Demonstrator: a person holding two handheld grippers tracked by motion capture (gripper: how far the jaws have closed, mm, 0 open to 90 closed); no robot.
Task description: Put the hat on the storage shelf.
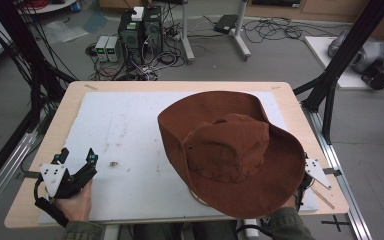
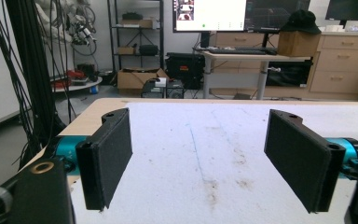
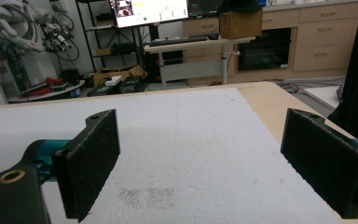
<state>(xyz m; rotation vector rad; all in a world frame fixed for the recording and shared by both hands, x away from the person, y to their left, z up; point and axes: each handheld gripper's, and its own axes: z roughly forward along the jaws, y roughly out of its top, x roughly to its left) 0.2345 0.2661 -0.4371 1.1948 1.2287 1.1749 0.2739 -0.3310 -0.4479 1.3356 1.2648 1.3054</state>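
Left gripper (image 1: 76, 156) and right gripper (image 3: 205, 163) low, apart, fingers (image 2: 107, 156) spread wide, nothing between.

From above your side of the table (image 1: 55, 130), the high view looks forward and down, taking in the whole white mat (image 1: 125, 140). Each gripper view sits low and close over that mat (image 2: 205, 154), facing along its own spread jaws toward the far desks and monitor (image 3: 149, 11); all three share the mat.
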